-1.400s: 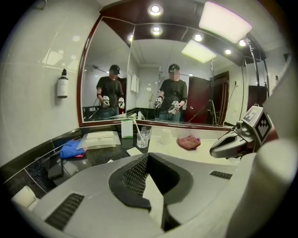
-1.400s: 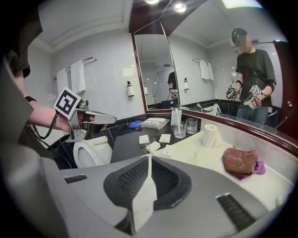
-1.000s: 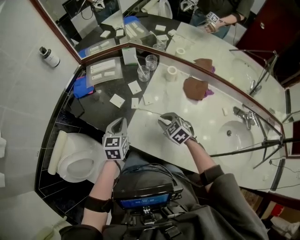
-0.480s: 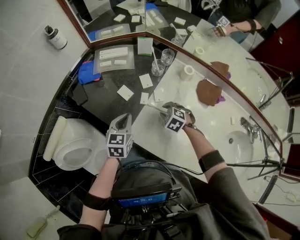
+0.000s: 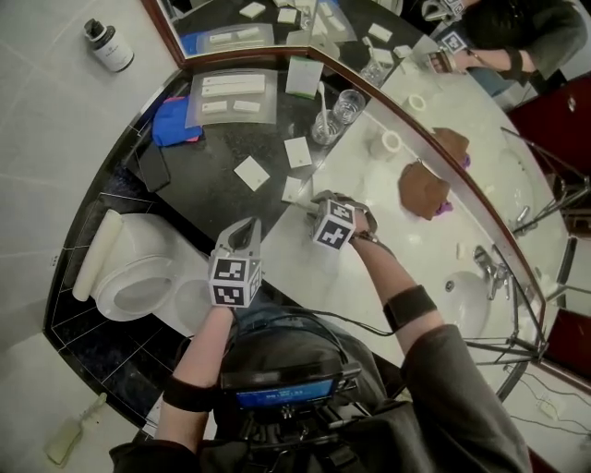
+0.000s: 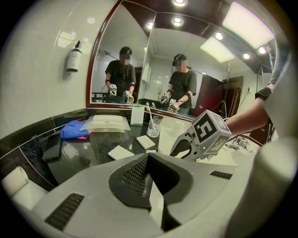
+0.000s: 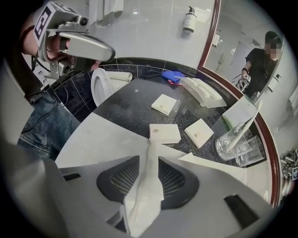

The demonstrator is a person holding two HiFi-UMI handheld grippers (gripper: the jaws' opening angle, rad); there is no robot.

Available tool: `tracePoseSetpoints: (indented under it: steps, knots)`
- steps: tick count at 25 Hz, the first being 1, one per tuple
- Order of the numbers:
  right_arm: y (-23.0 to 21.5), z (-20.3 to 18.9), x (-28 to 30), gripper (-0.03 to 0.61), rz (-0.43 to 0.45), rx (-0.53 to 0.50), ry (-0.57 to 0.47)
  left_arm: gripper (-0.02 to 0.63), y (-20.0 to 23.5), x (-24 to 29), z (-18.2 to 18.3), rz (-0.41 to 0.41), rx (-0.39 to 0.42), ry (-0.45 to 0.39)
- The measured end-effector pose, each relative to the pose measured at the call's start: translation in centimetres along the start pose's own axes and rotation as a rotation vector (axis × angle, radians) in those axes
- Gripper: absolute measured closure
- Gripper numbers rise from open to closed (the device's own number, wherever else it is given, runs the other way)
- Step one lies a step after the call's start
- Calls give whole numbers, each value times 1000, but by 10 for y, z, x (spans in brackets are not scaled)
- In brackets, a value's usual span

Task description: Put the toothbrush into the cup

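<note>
right gripper (image 7: 150, 157): I'm watching its fingers, just opening, standing apart either side of a white wrapped strip (image 7: 145, 195) | left gripper (image 6: 149, 155): fingers pressing together | toothbrush (image 7: 240, 132): leaning in the cup (image 7: 221, 148), well beyond the right fingers

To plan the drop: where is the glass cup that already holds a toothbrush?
In the head view's upper middle, the glass cup stands on the dark counter by the mirror, near a white-green box, a second glass beside it.
</note>
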State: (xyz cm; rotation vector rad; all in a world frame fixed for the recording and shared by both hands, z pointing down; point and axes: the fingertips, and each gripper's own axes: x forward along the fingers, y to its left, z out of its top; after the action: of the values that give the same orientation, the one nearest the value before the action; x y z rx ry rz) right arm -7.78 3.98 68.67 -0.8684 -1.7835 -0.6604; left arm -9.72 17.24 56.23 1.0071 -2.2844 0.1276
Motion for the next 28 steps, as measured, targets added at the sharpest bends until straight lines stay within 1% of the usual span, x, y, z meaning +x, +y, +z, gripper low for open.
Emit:
tracePoseSetpoints:
  steps: [7,10,14,17,22,28]
  knots:
    - [0,2,19,431,30,18,29,611,10,13,-4,-4,-25,15]
    - [0,4,26,451,43,24,33,611,17,14,-5,0,-39,28]
    - [2,6,33,456,56,27,44,611,25,16,-7,4,-51,34]
    - [2,6,36,509,52,28,54,611,29,17,-9,9,-54,34]
    - [0,6,35,509,49,38,56,611,32,19,-8,7,-71,30]
    - [-4,3,27,509,31,58,46,611,28,18,-10,4,-62,35]
